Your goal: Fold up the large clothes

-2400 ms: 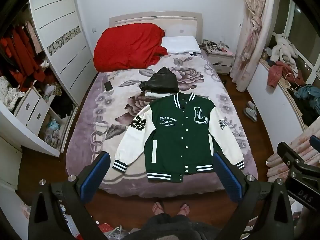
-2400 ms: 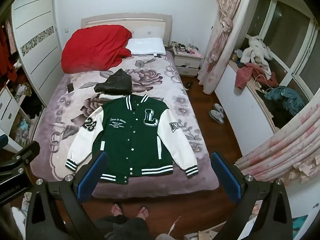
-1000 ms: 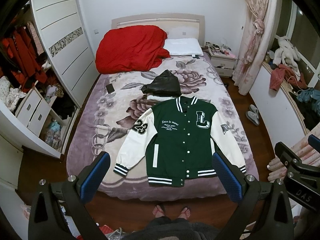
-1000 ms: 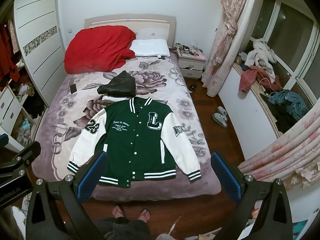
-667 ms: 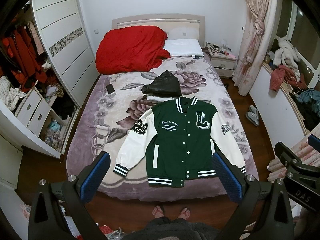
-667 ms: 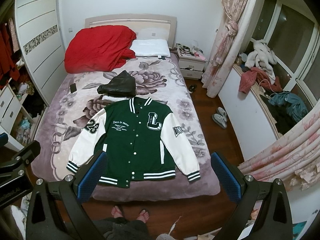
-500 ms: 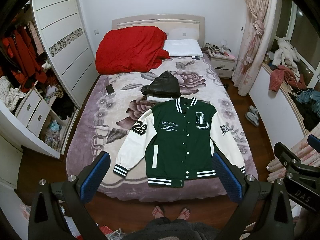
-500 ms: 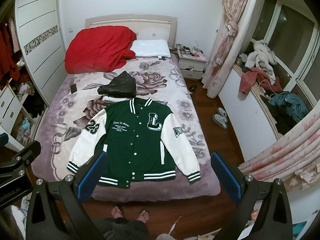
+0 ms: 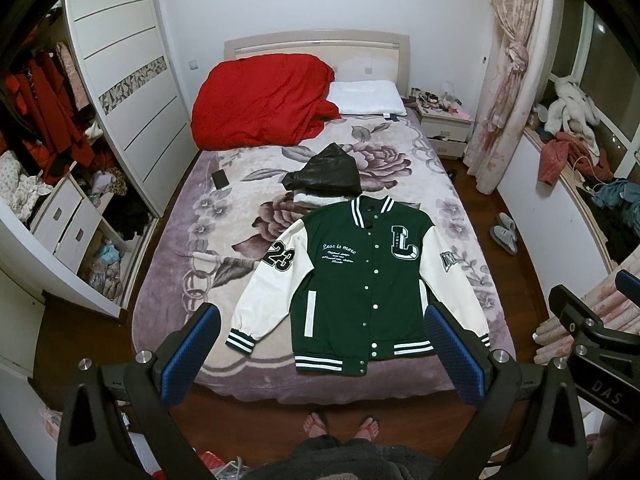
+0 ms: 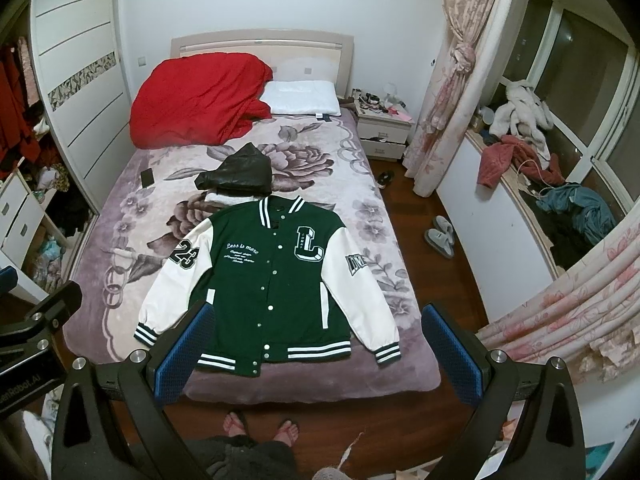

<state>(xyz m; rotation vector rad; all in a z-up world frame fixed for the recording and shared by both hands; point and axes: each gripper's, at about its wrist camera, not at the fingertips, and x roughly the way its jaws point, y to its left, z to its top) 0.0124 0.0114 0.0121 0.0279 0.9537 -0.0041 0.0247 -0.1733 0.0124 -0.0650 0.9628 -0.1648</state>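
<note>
White wardrobe (image 9: 132, 92) with sliding doors runs down the left side, clothes spilling out of its open shelves. Next over is the bed (image 9: 208, 240) with a purple floral blanket, a small dark phone (image 9: 221, 179) on it and a crumpled red duvet (image 9: 260, 100) up by the headboard. The green varsity jacket with white sleeves (image 9: 360, 280) lies flat, front up and buttoned, near the foot end, sleeves angled out, with a folded black leather jacket (image 9: 324, 174) just above its collar. Left gripper (image 9: 320, 354) and right gripper (image 10: 316, 350) both hover above the foot of the bed, blue pads spread wide, nothing in them. Off to the right, a pair of grey slippers (image 10: 440, 236) sits on the wood floor.
</note>
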